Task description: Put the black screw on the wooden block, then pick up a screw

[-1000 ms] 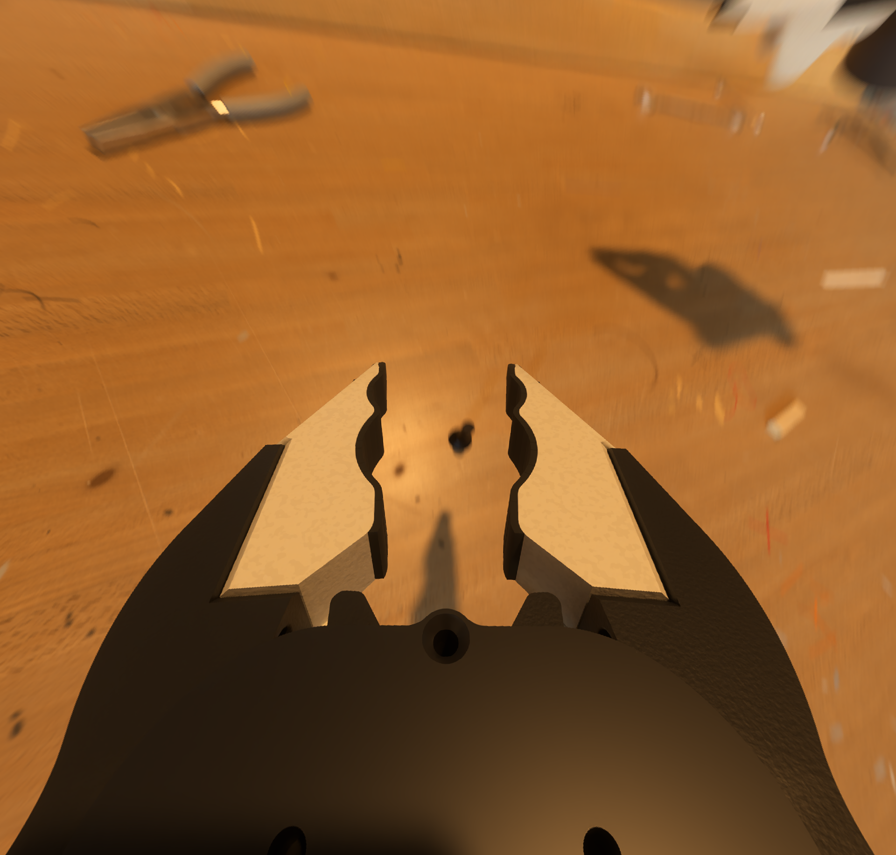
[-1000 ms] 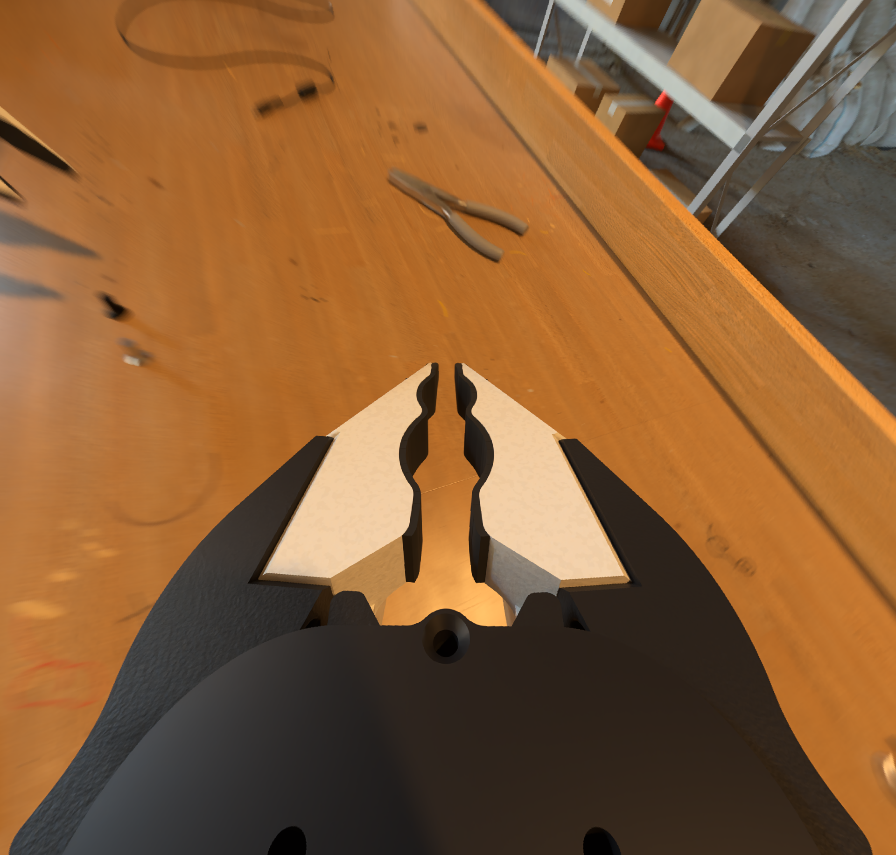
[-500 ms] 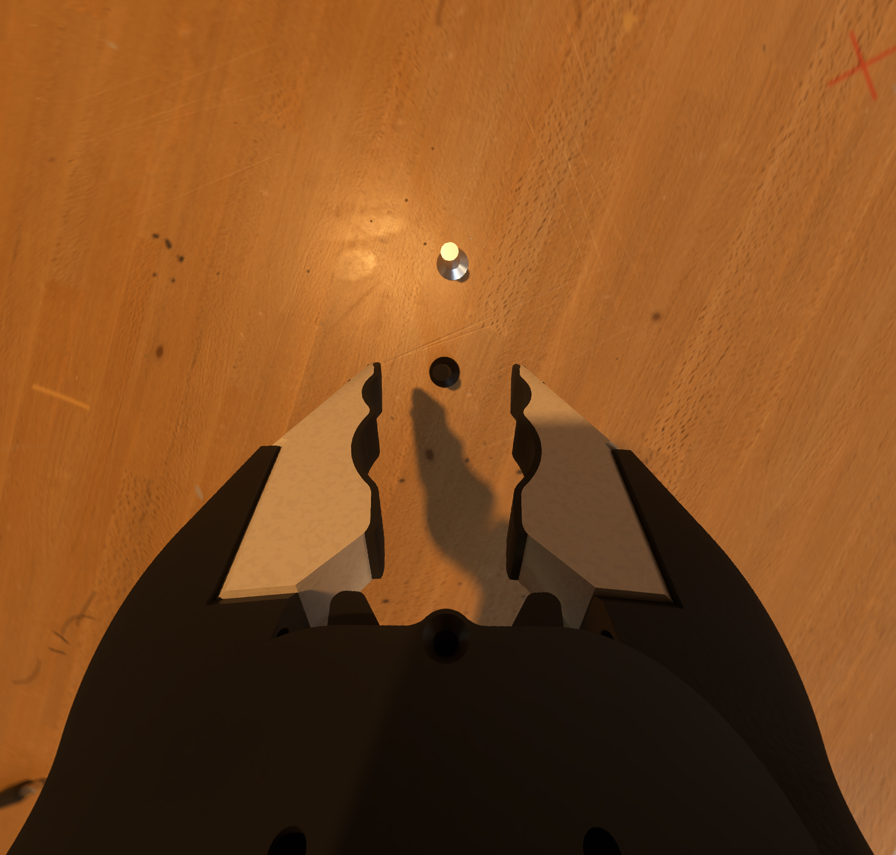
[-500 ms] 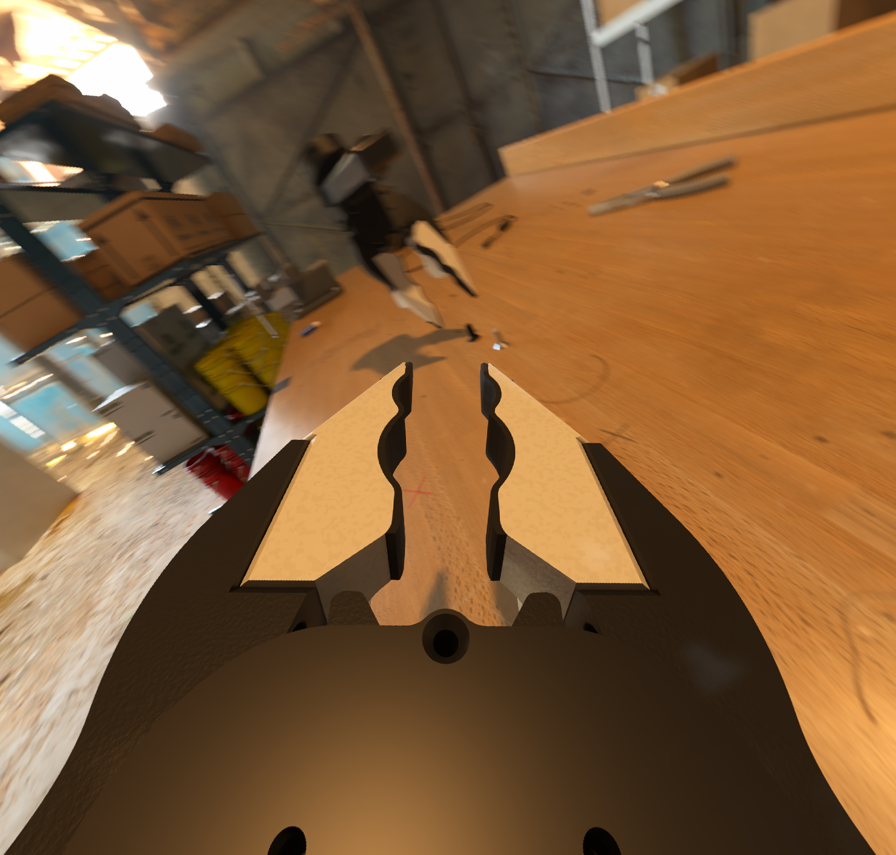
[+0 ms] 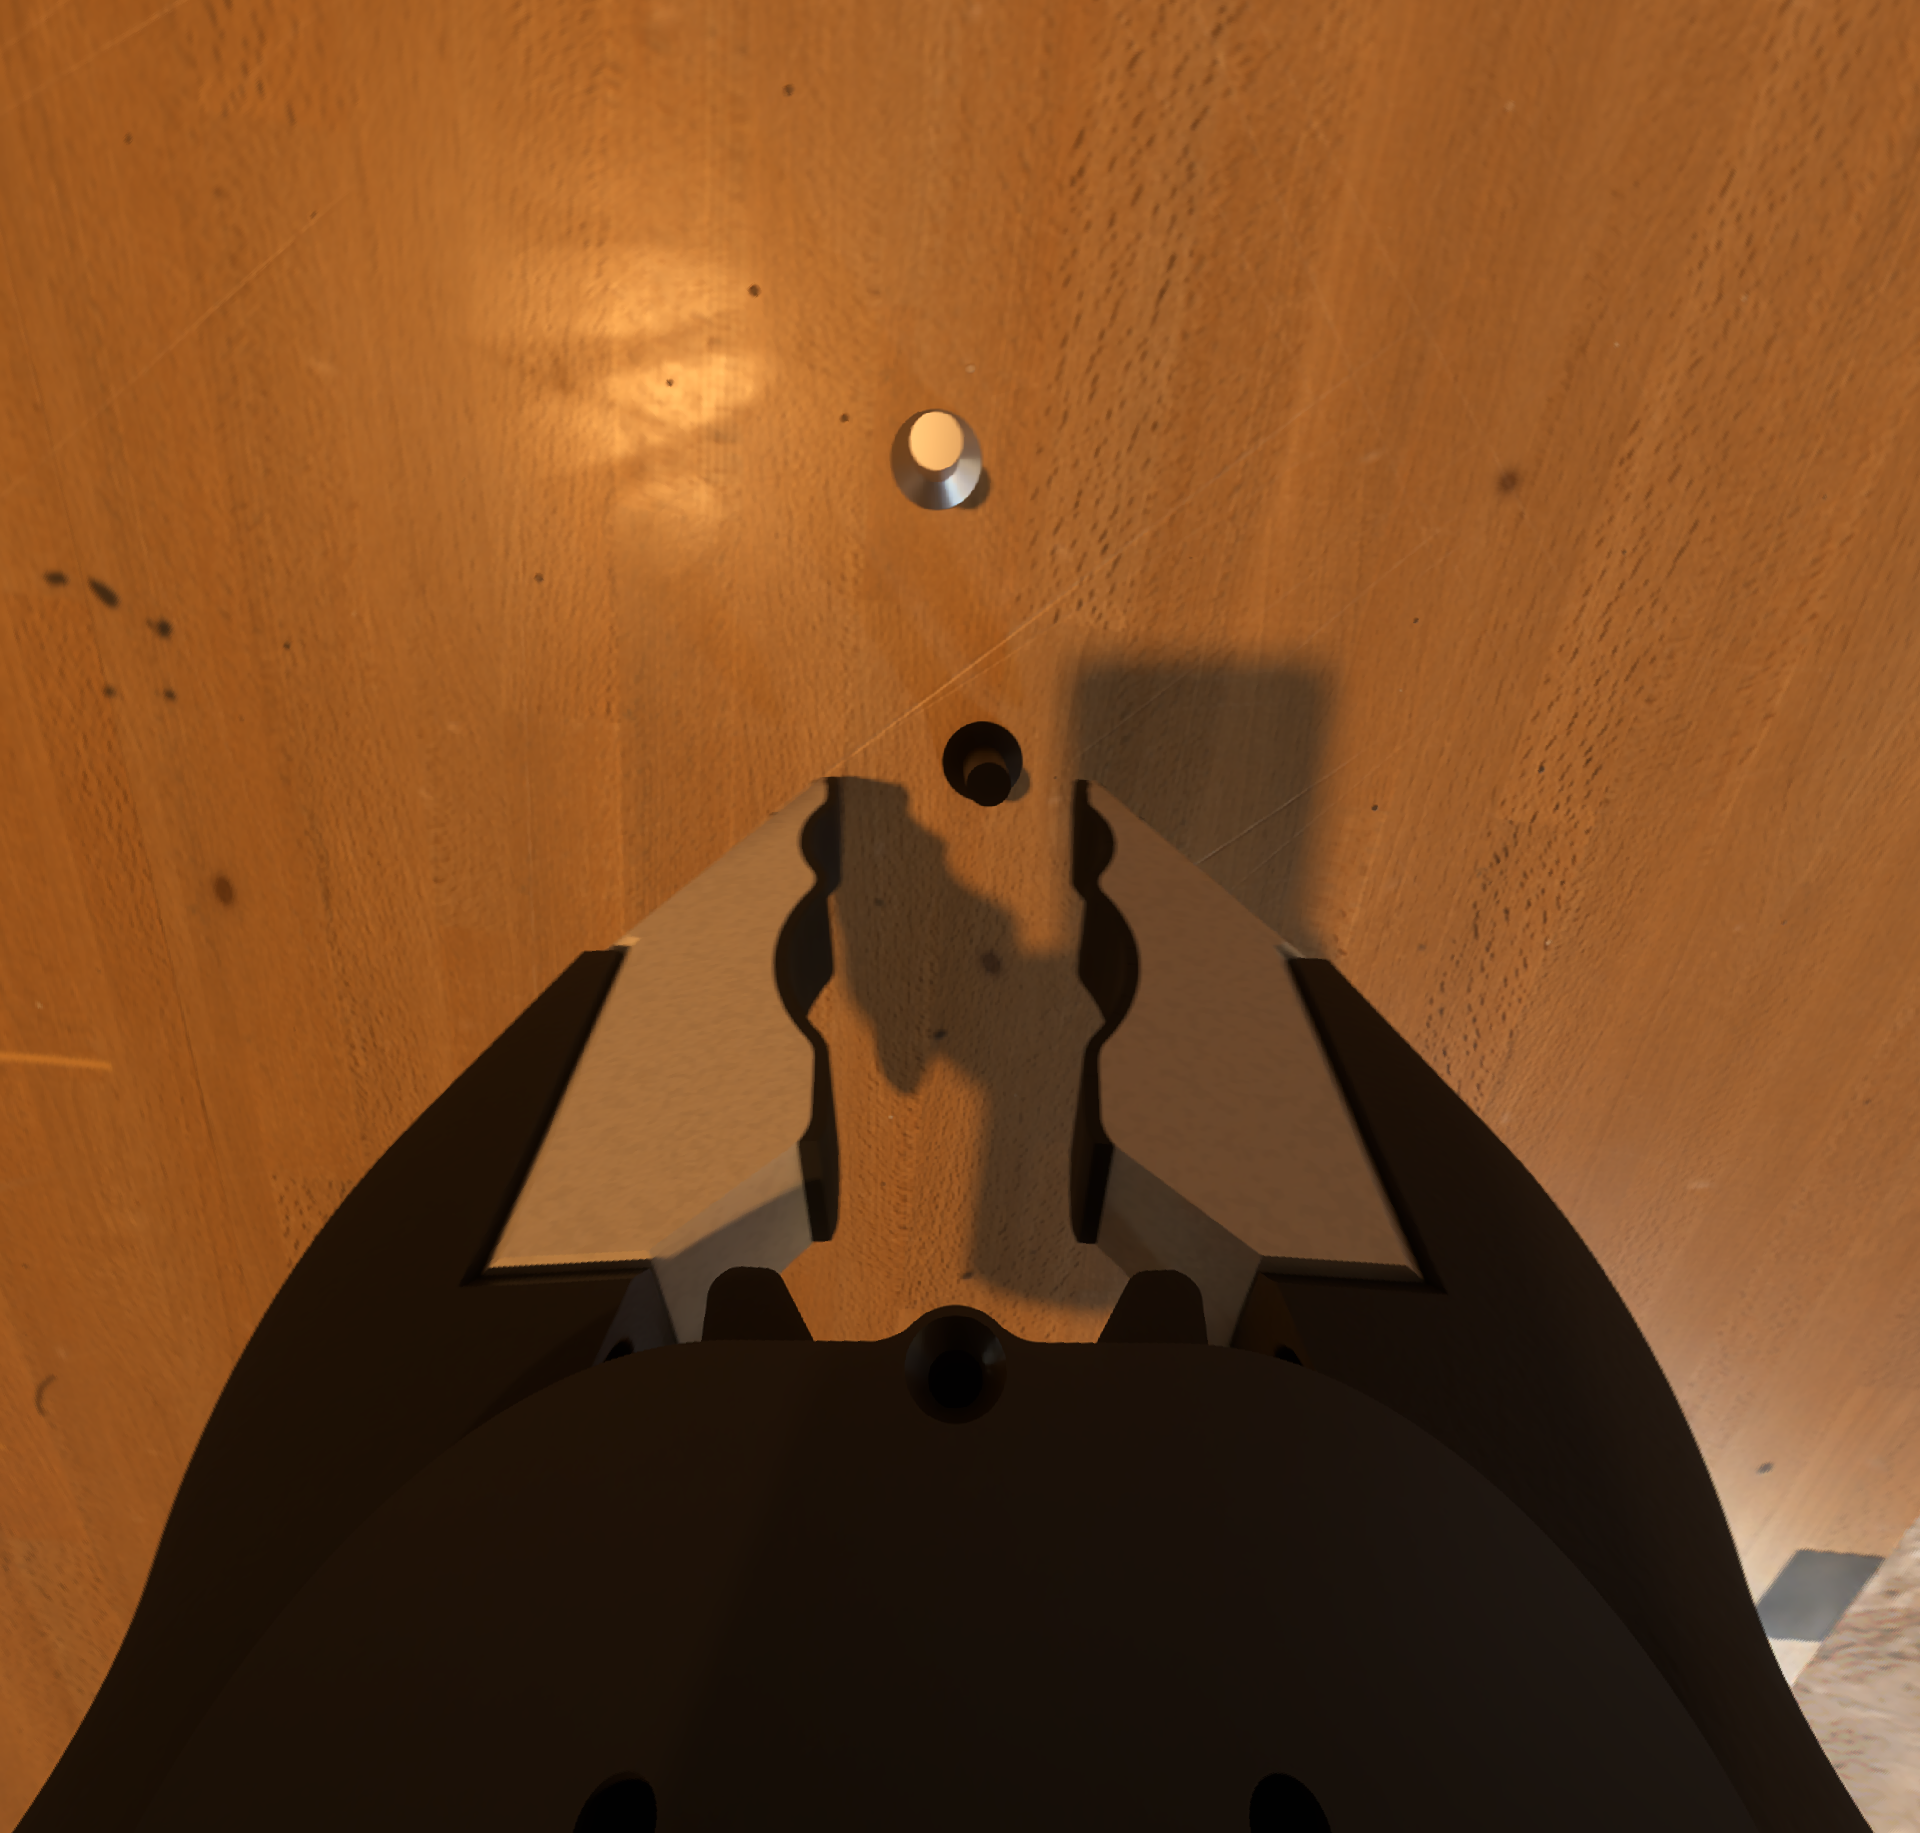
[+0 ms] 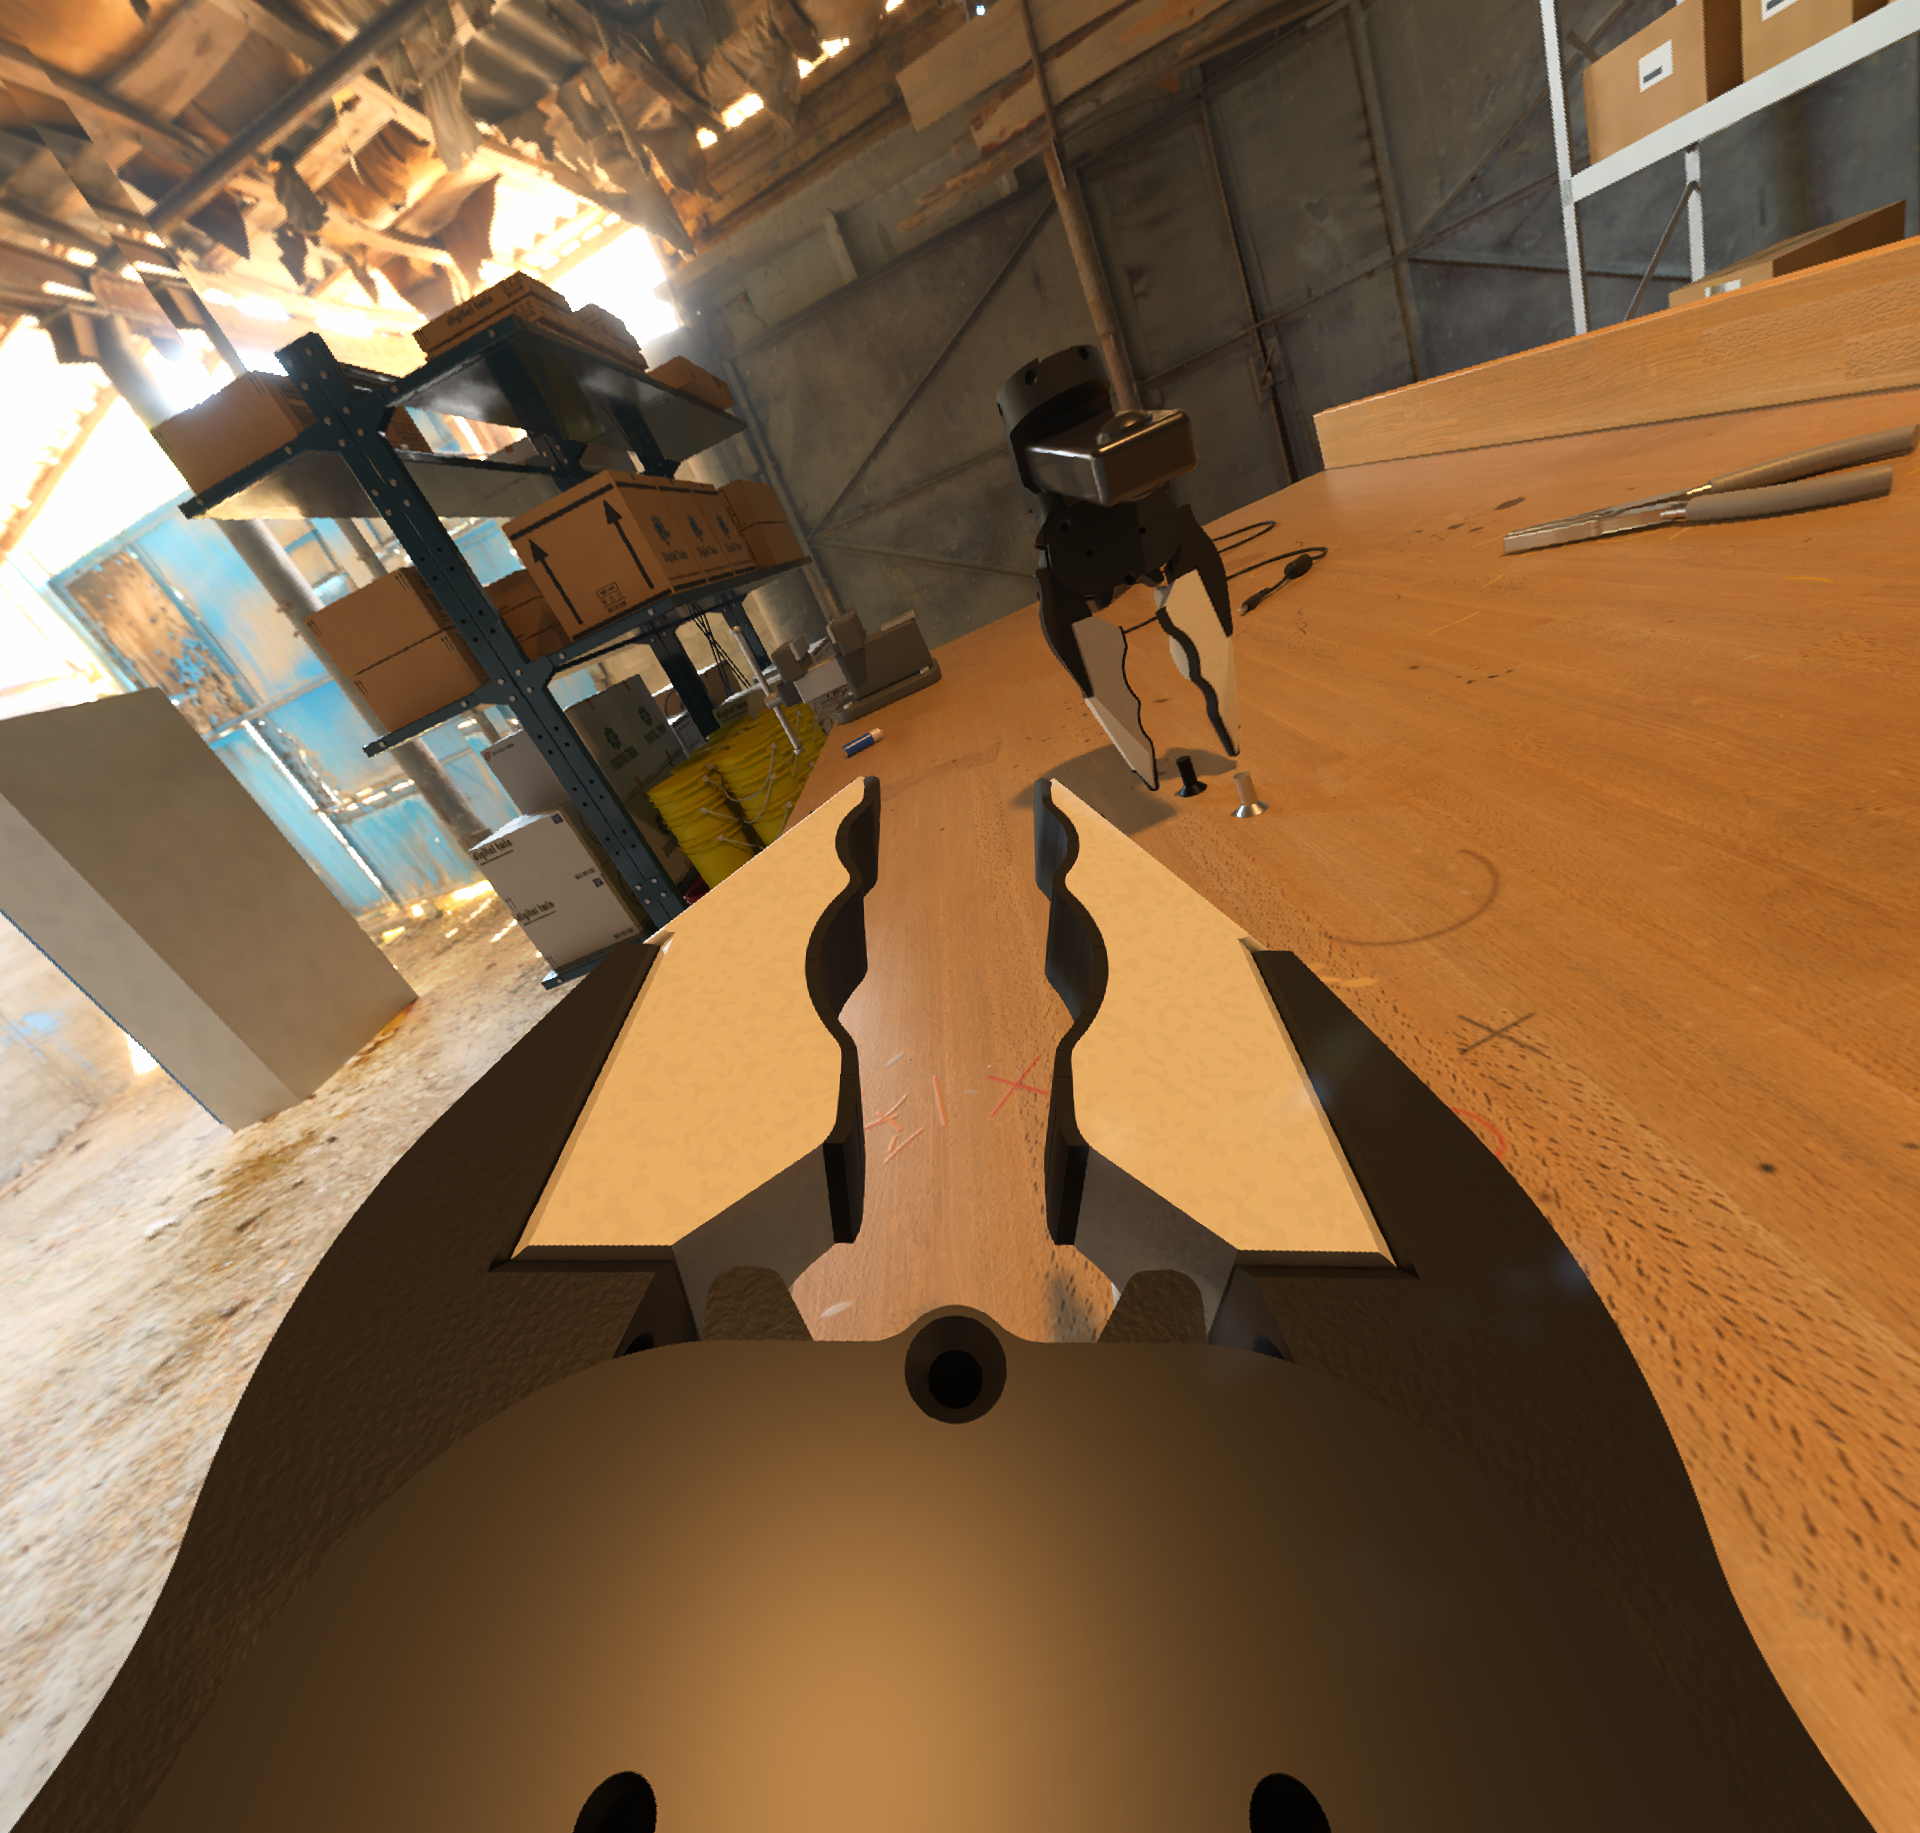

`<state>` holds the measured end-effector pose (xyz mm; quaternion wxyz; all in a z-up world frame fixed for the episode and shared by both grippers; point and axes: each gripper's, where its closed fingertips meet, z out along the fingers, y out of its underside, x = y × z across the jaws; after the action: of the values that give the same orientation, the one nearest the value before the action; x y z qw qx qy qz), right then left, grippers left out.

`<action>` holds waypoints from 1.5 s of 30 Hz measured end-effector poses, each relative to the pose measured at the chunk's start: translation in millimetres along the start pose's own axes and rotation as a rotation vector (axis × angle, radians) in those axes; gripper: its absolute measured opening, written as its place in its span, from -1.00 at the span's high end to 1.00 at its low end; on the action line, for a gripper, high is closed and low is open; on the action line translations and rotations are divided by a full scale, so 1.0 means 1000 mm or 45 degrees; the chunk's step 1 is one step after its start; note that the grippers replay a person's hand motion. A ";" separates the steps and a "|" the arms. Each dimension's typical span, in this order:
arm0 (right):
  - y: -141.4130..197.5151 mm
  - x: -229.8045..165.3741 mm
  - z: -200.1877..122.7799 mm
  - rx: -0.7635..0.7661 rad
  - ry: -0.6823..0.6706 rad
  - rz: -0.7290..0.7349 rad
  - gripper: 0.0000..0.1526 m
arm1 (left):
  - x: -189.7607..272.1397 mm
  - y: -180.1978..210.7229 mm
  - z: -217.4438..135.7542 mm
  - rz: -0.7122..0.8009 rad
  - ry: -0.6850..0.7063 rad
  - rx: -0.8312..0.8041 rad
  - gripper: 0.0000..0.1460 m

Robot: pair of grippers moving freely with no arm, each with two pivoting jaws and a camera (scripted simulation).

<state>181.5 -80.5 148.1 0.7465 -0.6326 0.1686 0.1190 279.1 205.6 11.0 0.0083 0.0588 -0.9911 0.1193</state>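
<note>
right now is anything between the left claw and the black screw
No. In the left wrist view only bare, shadowed bench lies between the open left claw and the black screw.

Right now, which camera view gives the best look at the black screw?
The left wrist view: the black screw stands head-down on the workbench, close and sharp, just ahead of the open left tongs. The right wrist view shows it only small and distant, beneath those tongs.

Warehouse workshop: workbench point(image 6: 1558, 848), pliers point(image 6: 1704, 505), boxed shelving point(image 6: 582, 578)
</note>
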 end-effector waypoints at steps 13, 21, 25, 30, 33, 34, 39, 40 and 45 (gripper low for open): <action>0.002 0.000 0.002 -0.015 -0.023 0.031 0.61 | -0.080 -0.031 -0.045 0.015 -0.213 0.074 0.89; 0.002 -0.002 0.001 -0.003 -0.019 0.027 0.61 | -0.109 -0.020 -0.027 0.003 0.087 -0.157 0.89; 0.002 -0.002 0.001 -0.007 -0.014 0.018 0.61 | -0.109 -0.010 -0.017 0.011 0.162 -0.266 0.89; 0.002 -0.002 0.000 -0.004 -0.021 0.034 0.61 | -0.112 -0.008 -0.009 -0.007 0.210 -0.306 0.89; 0.003 -0.002 0.001 -0.011 -0.021 0.041 0.61 | -0.111 -0.005 -0.005 0.001 0.231 -0.350 0.89; 0.003 -0.002 0.001 -0.012 -0.020 0.042 0.61 | -0.111 -0.004 -0.005 0.005 0.229 -0.359 0.89; 0.003 -0.001 0.001 -0.010 -0.016 0.053 0.61 | -0.111 -0.005 -0.003 0.003 0.243 -0.358 0.89; 0.003 -0.001 0.001 -0.011 -0.018 0.054 0.61 | -0.111 -0.005 -0.003 0.004 0.243 -0.358 0.89; 0.004 0.000 0.002 -0.022 -0.018 0.059 0.61 | -0.111 -0.005 -0.003 0.059 0.218 -0.364 0.89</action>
<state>180.0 -78.0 144.6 0.7393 -0.6340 0.1769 0.1421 389.9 214.5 11.3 0.0984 0.0236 -0.9947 -0.0180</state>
